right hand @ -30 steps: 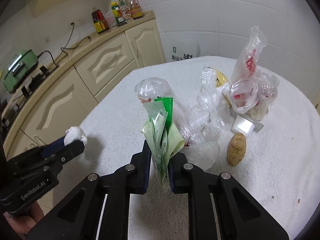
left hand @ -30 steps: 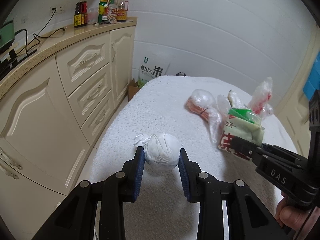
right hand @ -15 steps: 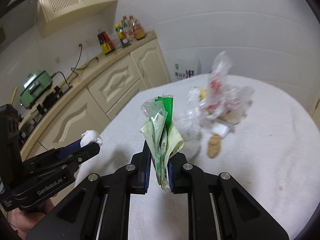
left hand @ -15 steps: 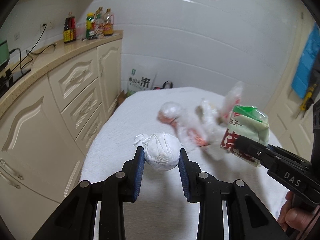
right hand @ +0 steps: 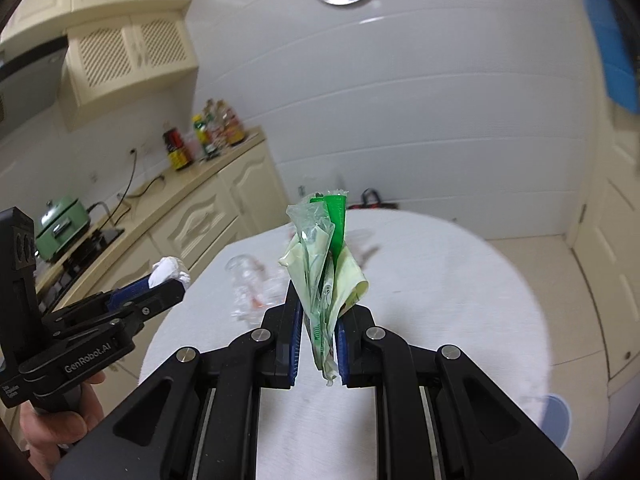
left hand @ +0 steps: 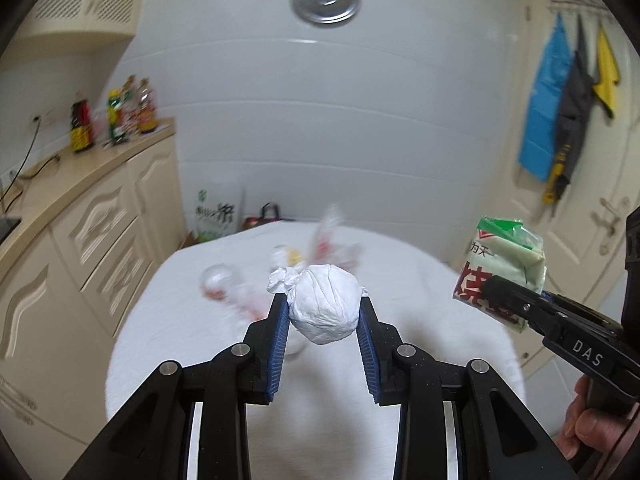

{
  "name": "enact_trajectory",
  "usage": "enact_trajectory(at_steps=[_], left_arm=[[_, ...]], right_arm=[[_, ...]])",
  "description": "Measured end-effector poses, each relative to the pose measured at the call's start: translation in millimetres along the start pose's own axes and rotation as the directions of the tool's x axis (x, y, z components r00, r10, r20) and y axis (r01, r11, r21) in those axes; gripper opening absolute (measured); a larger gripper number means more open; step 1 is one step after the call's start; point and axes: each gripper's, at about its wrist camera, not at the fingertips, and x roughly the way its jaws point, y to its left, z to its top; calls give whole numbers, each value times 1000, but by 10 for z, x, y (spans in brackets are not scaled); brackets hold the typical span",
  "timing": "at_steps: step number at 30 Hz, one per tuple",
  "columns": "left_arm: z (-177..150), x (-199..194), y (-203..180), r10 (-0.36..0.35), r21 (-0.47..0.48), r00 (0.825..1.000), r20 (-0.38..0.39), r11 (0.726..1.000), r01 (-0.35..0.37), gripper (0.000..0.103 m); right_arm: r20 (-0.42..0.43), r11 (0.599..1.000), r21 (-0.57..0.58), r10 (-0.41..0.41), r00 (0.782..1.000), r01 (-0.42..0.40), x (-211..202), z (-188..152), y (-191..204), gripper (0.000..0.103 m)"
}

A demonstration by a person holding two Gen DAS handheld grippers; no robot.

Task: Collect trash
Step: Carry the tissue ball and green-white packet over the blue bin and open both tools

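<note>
- The left gripper [left hand: 323,312] has its fingers closed on a knotted white bag bundle [left hand: 325,303], held clear above the white-covered surface [left hand: 420,280].
- The right gripper [right hand: 318,326] pinches a crumpled green-and-cream food wrapper [right hand: 325,264], also lifted.
- More trash, clear plastic bags [left hand: 316,250], lies blurred at 12 o'clock near the surface's far edge.
- Bare cloth lies open from 1 to 3 o'clock.

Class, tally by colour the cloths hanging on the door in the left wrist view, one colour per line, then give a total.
Blue hanging cloth: 1
Dark grey hanging cloth: 1
Yellow hanging cloth: 1
Total: 3
</note>
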Motion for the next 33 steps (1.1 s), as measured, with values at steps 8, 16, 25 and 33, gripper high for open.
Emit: enact_trajectory(at_steps=[8, 16, 25, 33], left_arm=[[17, -254, -643, -121, 85, 992, 38, 989, 118, 30], [98, -203, -1345, -262, 169, 965, 22, 952, 255, 30], [-9, 241, -2209, -422, 191, 896, -141, 876, 443, 30], [-227, 768, -2934, -450, 247, 846, -285, 819, 518, 30]], right_arm=[[77, 992, 65, -114, 990, 109, -653, 9, -503, 14], [119, 956, 166, -262, 958, 241, -1257, -74, -1142, 14], [73, 879, 284, -419, 905, 384, -1708, -333, -1973, 14], [-44, 810, 379, -468, 883, 448, -1693, -690, -2700, 14]])
